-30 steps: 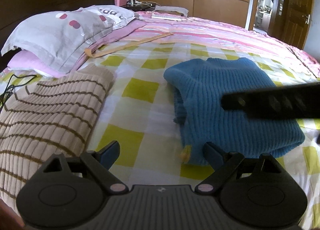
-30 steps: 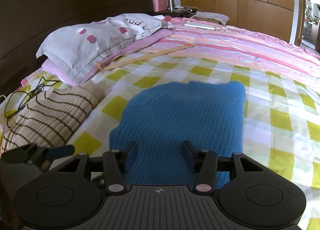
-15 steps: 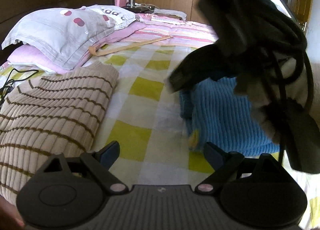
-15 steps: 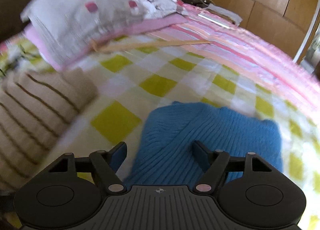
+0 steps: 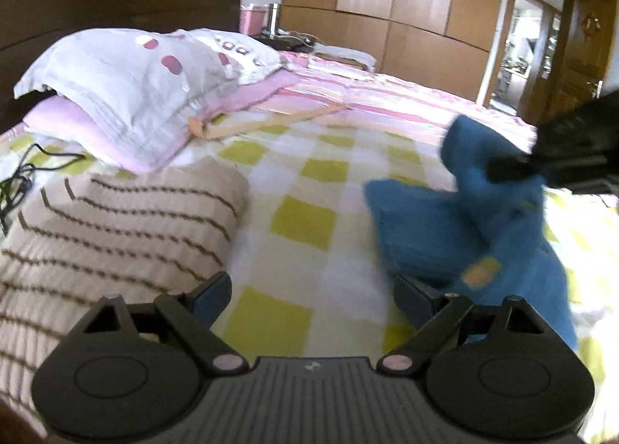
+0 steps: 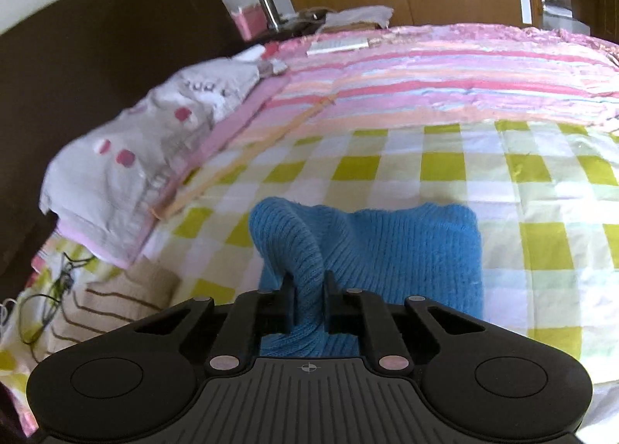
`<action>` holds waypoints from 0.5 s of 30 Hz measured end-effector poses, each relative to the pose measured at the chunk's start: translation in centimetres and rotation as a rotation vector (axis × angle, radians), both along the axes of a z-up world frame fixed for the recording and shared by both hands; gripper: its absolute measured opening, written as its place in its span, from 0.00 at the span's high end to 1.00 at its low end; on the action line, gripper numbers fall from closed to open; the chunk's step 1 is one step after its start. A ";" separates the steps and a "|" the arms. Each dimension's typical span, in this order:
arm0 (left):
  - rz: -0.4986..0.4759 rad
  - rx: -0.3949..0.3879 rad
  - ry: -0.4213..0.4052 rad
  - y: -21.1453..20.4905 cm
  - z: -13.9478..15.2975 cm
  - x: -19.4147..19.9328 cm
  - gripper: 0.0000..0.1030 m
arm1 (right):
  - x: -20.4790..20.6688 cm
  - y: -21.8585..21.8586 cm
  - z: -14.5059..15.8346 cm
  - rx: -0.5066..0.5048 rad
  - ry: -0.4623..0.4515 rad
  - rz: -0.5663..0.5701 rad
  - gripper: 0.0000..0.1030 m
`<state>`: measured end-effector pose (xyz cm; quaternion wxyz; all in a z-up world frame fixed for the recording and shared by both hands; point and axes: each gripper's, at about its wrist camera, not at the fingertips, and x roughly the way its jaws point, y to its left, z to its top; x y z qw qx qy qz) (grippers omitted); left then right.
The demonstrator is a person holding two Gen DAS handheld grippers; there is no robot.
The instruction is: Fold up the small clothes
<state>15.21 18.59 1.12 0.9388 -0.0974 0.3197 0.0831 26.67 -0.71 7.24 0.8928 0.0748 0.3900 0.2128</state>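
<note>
Checked bed (image 6: 541,250) as the work surface, with pillows (image 5: 127,88) at the headboard side, a striped beige knit (image 5: 116,227) lying at the left, and the blue sweater (image 6: 406,250) on the yellow squares to the right of it.

Step in hand, by the look of it: lifting one edge of the sweater to carry it across as a fold. Next move likely calls for drawing that raised edge over the flat body, keeping it square to the far hem, and letting go only once it lies flat; probably also for the free tool to pin the near hem against sliding.

Right gripper (image 6: 307,301) closing on a bunched ridge of blue knit, fabric pinched between the two fingers and pulled up in a peak, the rest of the sweater spread ahead of it on the bed.

Left gripper (image 5: 311,295) spread wide, nothing between its fingers, just beside the sweater's near left corner, over bare check.

Small yellow tag (image 5: 481,270) at the sweater's near hem.
</note>
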 end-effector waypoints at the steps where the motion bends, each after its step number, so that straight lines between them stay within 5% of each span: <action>1: 0.005 -0.002 -0.002 0.2 -0.1 0.4 0.07 | -0.1 0.1 0.0 -0.009 -0.008 0.006 0.88; 11: 0.023 -0.033 0.023 1.2 -1.6 1.3 0.07 | 1.5 4.3 -1.3 -0.020 -0.021 0.029 0.87; 15: 0.005 -0.034 0.021 1.0 -1.7 1.1 0.07 | 2.7 6.6 -4.2 -0.055 0.051 0.052 0.82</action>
